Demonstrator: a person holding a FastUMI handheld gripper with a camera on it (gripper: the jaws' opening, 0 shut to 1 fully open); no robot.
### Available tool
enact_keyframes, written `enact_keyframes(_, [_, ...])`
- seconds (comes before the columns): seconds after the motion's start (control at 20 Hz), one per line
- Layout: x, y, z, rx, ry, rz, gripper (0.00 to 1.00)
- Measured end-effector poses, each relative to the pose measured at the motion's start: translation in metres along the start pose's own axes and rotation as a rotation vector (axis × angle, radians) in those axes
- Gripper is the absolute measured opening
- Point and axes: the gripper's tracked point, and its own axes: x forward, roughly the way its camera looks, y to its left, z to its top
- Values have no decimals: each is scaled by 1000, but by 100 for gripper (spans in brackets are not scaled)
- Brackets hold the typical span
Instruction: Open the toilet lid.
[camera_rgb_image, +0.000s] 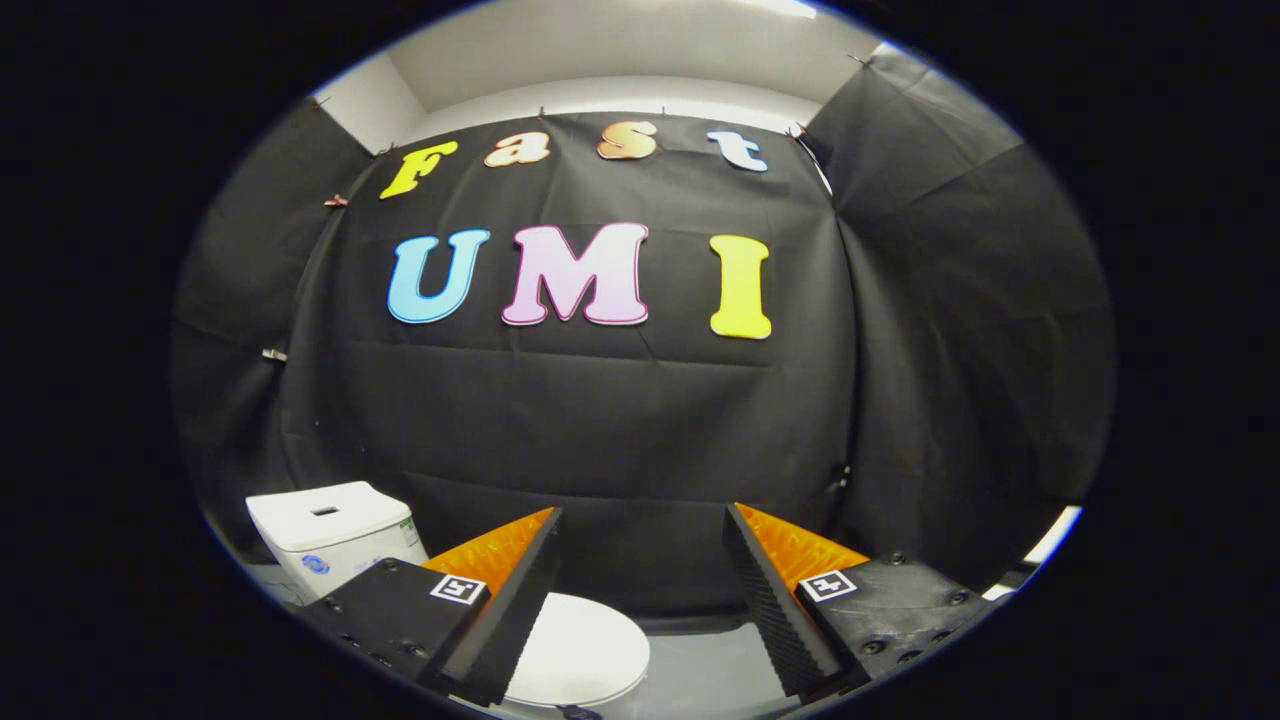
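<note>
Claw (640, 590) agape, apparently above toilet lid (585, 650)

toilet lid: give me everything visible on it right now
The toilet lid is a white, smooth, glossy oval, plastic by the look, lying flat and closed on the bowl. It sits in front of the white cistern, low beneath the claw. One claw finger covers its near-cistern side, so the hinge is hidden; the rounded front edge shows. The claw is open, fingers spread wide, and nothing visibly touches the lid. A small dark object at its front edge is too cut off to identify.
</note>
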Motion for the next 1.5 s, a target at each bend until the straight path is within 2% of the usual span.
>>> enact_keyframes(0.2, [15,-8,-40,208,120,-59,98])
enact_keyframes(0.55, [15,-24,-134,719,316,-168,98])
enact_keyframes(0.7, [9,-21,-173,775,384,-193,98])
enact_keyframes(0.9, [9,-33,-230,960,476,-321,98])
enact_keyframes(1.15, [-2,-11,-290,1120,587,-448,99])
enact_keyframes(1.3, [-26,-5,-328,1215,674,-520,99])
enact_keyframes(1.5, [-50,-5,-356,1267,724,-588,99])
